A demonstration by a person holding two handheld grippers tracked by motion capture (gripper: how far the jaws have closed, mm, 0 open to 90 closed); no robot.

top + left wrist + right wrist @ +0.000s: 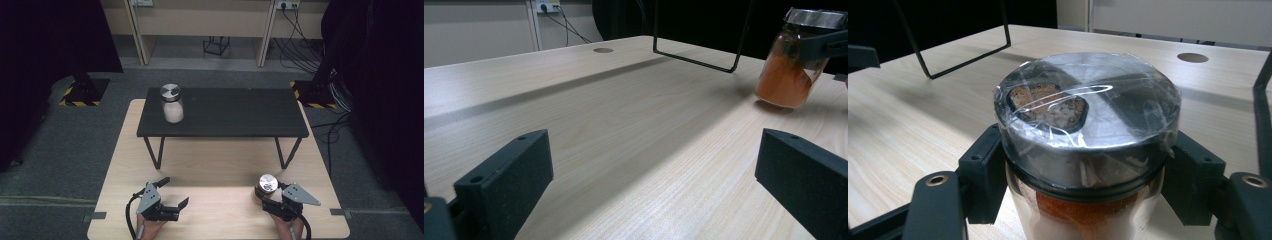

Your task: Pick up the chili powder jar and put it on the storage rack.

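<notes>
Orange spice jar (1088,145), right gripper (1083,175) clamped; left gripper (654,190) gaping.

No legible text, label, brand or number found in any view. The orange-powder jar (1088,145) between the right gripper's (274,199) jaws carries none on its lid or glass. The white-powder jar (172,103), well beyond the left gripper (172,192) on the black shelf (235,112), shows no readable label either. Sole markings: yellow-and-black hazard stripes (80,95) on floor bases far beyond both grippers, with no wording.
</notes>
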